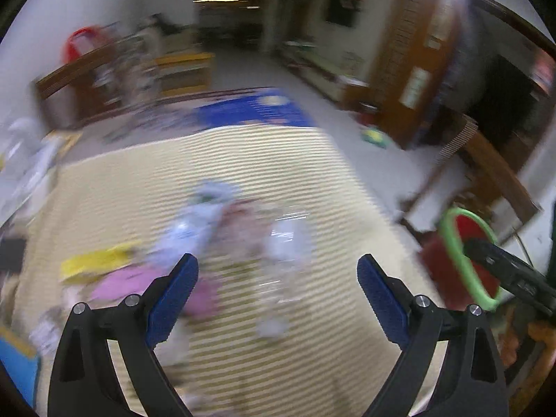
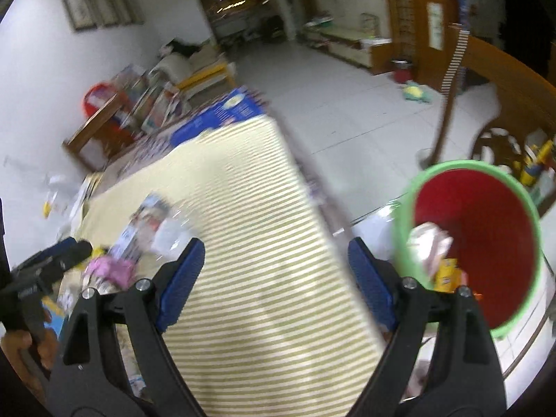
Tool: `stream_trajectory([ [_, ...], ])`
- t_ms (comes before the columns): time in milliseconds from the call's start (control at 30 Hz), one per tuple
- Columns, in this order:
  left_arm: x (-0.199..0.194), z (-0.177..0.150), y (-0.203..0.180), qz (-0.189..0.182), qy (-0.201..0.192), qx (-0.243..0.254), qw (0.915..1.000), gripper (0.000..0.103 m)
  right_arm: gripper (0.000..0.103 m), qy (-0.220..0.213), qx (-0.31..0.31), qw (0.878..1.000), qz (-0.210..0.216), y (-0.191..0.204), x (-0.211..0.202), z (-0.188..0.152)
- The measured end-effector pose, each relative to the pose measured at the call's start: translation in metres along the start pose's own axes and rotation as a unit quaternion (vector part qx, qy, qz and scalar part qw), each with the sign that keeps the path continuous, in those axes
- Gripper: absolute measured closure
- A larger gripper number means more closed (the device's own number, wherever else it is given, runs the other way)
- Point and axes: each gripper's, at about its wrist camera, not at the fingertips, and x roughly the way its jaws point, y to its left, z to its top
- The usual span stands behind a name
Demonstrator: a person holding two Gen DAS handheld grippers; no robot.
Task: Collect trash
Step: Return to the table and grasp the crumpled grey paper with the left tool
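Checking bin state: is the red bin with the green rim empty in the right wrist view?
No, the red bin with the green rim already holds crumpled pale wrapping and a yellow packet.

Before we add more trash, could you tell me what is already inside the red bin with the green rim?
Inside the red bin lie a crumpled pale wrapper and a yellow packet. The right gripper's finger and the near rim cover whatever sits lower.
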Motion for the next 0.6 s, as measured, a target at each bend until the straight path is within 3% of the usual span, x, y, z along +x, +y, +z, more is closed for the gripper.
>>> stream_trajectory([
  [133,-0.008,-0.025,0.095,0.097,0.013,-0.066,0.993,0.014,0.02,0.034,-0.032,0.999,0.027,0.056,0.024,-0.015],
  [300,-0.012,-0.059,0.188,0.174,0.044,-0.131,0.9751,0.015,0.02,0.06,-0.072,0.994,0.059,0.126,0.049,-0.029],
  [467,-0.005,-0.082,0.241,0.19,0.078,-0.151,0.9669,0.015,0.02,0.071,-0.122,0.986,0.086,0.19,0.066,-0.036],
  [600,0.008,-0.093,0.259,0.162,0.097,-0.165,0.9681,0.015,0.02,0.09,-0.199,0.971,0.101,0.242,0.083,-0.032],
])
